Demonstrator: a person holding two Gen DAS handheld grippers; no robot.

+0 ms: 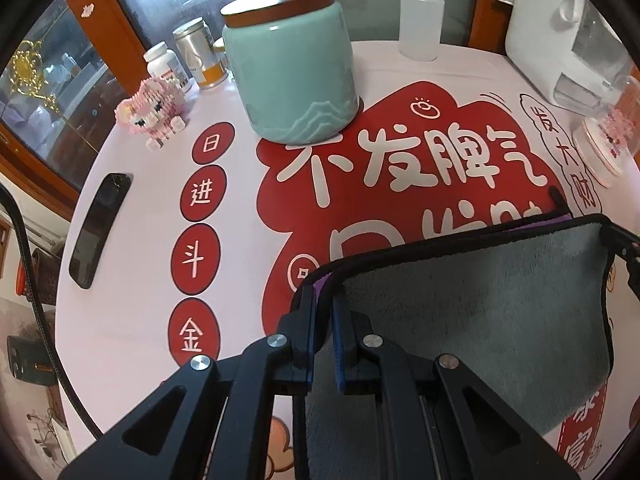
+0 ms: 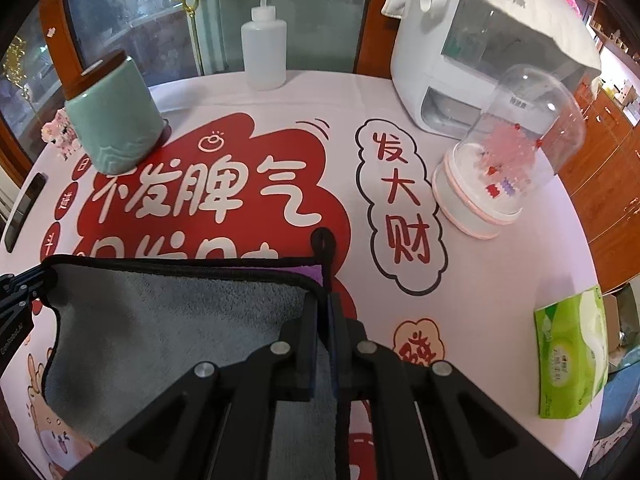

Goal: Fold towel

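A grey towel (image 1: 472, 292) with black edging and a purple underside is held over the table's printed cloth. My left gripper (image 1: 323, 300) is shut on the towel's left corner. My right gripper (image 2: 323, 300) is shut on the towel's (image 2: 172, 320) right corner, just below its black hanging loop (image 2: 323, 240). The towel's far edge stretches straight between the two grippers. The right gripper's fingers (image 1: 624, 248) show at the right edge of the left wrist view. The left gripper (image 2: 24, 288) shows at the left edge of the right wrist view.
A teal jar (image 1: 292, 76) with a wooden lid, a squeeze bottle (image 1: 420, 20), tins and a pink block figure (image 1: 154, 114) stand at the back. A phone (image 1: 100, 228) lies left. A domed ornament (image 2: 508, 160), a white appliance (image 2: 452, 48) and a green tissue pack (image 2: 572, 352) stand right.
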